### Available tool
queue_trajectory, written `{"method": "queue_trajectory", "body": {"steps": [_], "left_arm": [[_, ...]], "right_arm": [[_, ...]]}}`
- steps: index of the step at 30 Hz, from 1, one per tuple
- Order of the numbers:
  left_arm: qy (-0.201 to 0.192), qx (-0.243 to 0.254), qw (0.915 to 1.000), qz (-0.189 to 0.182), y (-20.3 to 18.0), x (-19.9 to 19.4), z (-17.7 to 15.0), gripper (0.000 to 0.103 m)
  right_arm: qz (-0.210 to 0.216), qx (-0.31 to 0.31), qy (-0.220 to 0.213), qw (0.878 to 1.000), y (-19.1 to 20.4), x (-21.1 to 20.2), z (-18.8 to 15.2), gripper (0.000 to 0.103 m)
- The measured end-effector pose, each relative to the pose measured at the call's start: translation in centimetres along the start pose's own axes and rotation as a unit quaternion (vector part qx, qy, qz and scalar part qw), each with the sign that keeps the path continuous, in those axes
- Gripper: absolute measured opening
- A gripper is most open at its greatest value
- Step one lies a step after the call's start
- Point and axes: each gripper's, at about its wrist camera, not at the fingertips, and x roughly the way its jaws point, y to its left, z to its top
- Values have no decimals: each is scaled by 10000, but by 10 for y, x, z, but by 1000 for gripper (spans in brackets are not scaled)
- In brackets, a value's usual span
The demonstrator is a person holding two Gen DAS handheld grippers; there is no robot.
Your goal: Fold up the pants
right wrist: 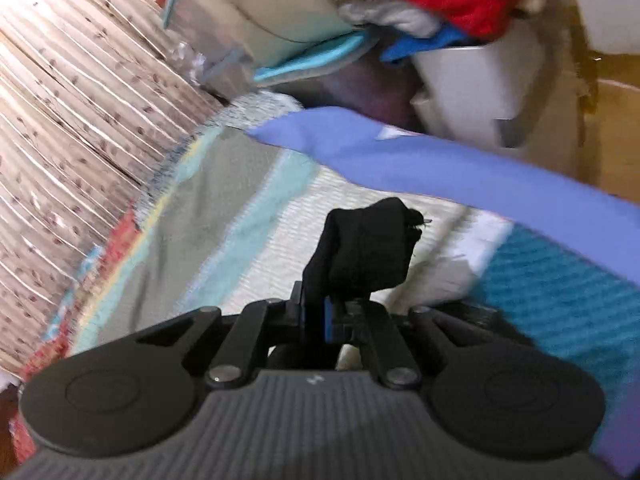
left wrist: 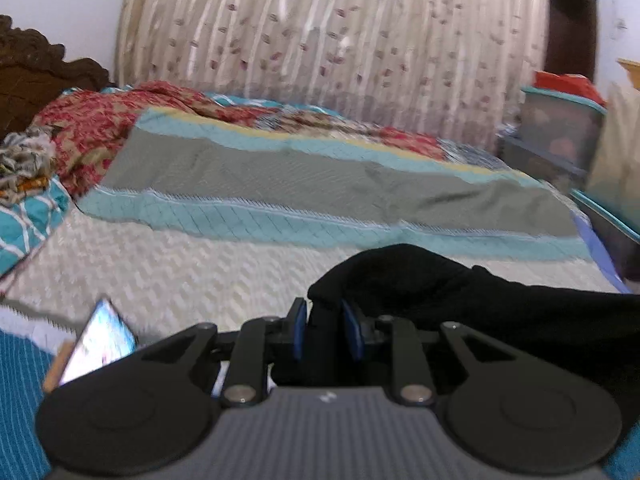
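The left gripper (left wrist: 326, 330) has its blue-padded jaws pressed close on a fold of the black cloth pants (left wrist: 460, 300), which bulge up just past the fingertips and trail off to the right edge of the left wrist view, above the cream woven bedspread (left wrist: 168, 272). The right gripper (right wrist: 320, 316) likewise pinches a bunched end of the same black pants (right wrist: 366, 244), the wad standing up beyond its nearly closed jaws over the bed. Beside the left gripper, low on the left, lies a flat shiny rectangular thing (left wrist: 100, 340), too blurred to name. Farther out across the bed is a grey and teal striped quilt (left wrist: 320, 184), with a red floral blanket (left wrist: 104, 124) heaped behind it and a cream flowered curtain (left wrist: 332, 44) at the back. At the right end of the bed stands a clear plastic storage box with a teal lid (left wrist: 560, 128); red cloth sits on top of it, and its contents show only as dim shapes. In the right wrist view a white plastic bin (right wrist: 472, 84) beyond the blue-violet sheet edge (right wrist: 440, 172) holds a heap of clothes, red, white and blue pieces spilling over its rim.
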Motion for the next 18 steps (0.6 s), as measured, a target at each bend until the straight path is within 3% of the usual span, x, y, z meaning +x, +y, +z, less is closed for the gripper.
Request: {"method": "queue_trajectory", "body": {"steps": [6, 10, 11, 13, 15, 16, 18], "left_arm": [[833, 146, 9958, -352, -16, -34, -72, 21], [1313, 352, 9899, -392, -20, -46, -111, 26], [1372, 387, 9891, -364, -20, -50, -116, 29], [1335, 338, 9898, -352, -14, -63, -119, 33], [1101, 87, 9934, -324, 2, -79, -115, 43], [989, -105, 9947, -269, 11, -84, -111, 57], [808, -649, 9944, -207, 33, -91, -104, 63]], "right_arm": [[-757, 519, 479, 9946, -79, 1, -48, 13], [-1247, 672, 480, 9887, -96, -2, -65, 51], [-1269, 756, 395, 9882, -98, -5, -65, 55], [-1402, 922, 216, 9856, -95, -13, -62, 56], [-1568, 959, -118, 9829, -86, -25, -55, 58], [-1531, 790, -280, 9846, -76, -31, -53, 57], [-1275, 97, -460, 9907, -39, -38, -57, 57]]}}
